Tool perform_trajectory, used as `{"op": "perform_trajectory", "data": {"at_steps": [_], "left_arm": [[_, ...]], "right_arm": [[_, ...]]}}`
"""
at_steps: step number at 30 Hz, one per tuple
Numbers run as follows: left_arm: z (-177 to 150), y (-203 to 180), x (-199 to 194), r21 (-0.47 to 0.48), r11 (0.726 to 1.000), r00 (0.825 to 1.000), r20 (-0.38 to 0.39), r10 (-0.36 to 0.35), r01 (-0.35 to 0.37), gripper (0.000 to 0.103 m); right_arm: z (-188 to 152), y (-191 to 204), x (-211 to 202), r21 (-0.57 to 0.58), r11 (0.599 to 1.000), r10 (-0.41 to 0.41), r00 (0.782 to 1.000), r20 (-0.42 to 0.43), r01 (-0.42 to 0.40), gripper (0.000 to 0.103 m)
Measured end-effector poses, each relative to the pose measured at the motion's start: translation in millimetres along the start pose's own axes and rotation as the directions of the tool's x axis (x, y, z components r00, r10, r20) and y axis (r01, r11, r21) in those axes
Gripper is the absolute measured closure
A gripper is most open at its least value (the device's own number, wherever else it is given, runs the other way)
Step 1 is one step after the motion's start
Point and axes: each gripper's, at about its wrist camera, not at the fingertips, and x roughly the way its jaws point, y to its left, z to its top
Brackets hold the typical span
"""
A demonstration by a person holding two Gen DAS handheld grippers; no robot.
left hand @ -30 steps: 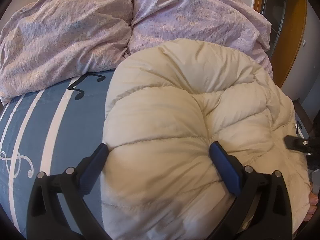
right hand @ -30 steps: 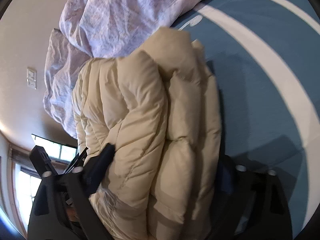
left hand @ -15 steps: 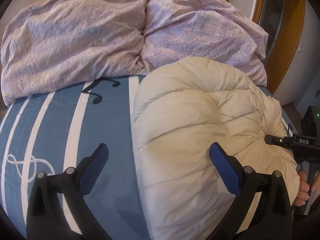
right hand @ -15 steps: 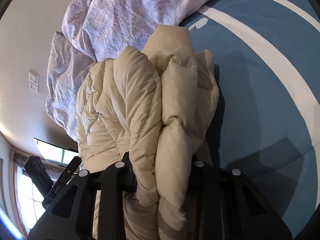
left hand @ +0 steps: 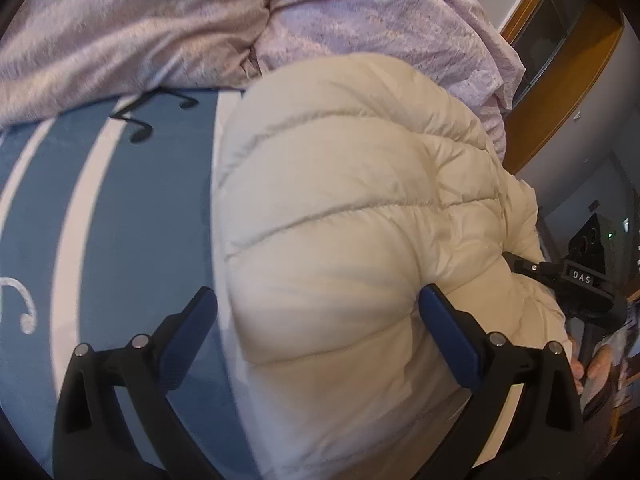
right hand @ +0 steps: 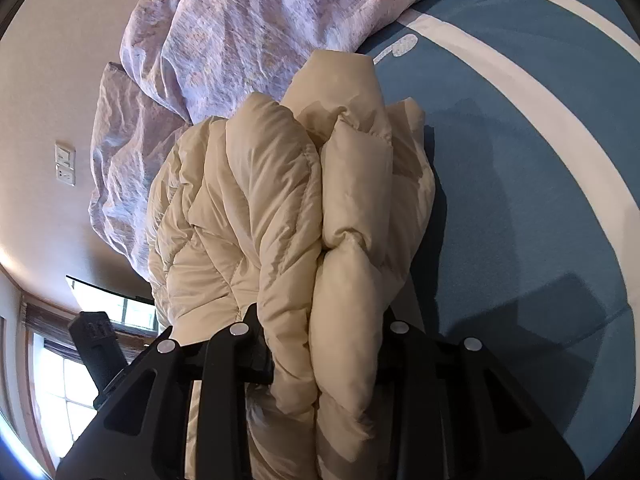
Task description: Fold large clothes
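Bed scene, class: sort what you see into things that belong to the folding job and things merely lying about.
Belongs to the job:
- cream puffer jacket
- right tool, clamped on the jacket's bunched layers
- left tool, open over the jacket

Lying about:
- lilac duvet
- blue striped bedsheet

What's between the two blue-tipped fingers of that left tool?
The cream puffer jacket bulges up between the left gripper's wide-open fingers, with a strip of blue bedsheet beside it. The left wrist view shows this.
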Motion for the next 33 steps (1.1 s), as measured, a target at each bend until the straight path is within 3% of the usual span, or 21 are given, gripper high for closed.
{"op": "perform_trajectory", "data": {"at_steps": [7, 10, 13, 18, 23, 33], "left_arm": [[2, 1, 15, -0.055, 0.996, 0.997, -0.028, -0.076, 0.074, 0.003], [2, 2, 17, -0.076, 0.992, 0.994, -0.025, -0.102, 0.1, 0.009], [3, 1, 15, -0.073, 0.991, 0.994, -0.013, -0.11, 0.109, 0.018], [3, -2, 4, -0.06, 0.991, 0.993, 0.017, -0.118, 0.119, 0.049], [6, 3, -14, -0.049, 0.992, 0.992, 0.054, -0.117, 0.12, 0.067], [16, 58, -80, -0.102, 0.992, 0.98, 0.19, -0.054, 0.075, 0.07]], "right_arm": [[0, -3, 1, 0.004, 1.0, 0.015, 1.0, -0.007, -0.015, 0.071], [0, -3, 1, 0.003, 1.0, 0.019, 1.0, -0.007, -0.019, 0.071], [0, -4, 2, 0.001, 1.0, 0.025, 1.0, -0.008, -0.025, 0.071], [-1, 0, -1, -0.011, 0.999, 0.05, 0.999, -0.006, -0.05, 0.071], [-1, 18, -2, -0.033, 0.995, 0.092, 0.996, -0.002, -0.092, 0.073], [-3, 107, 36, -0.183, 0.97, 0.154, 0.987, -0.051, -0.161, 0.075]]}}
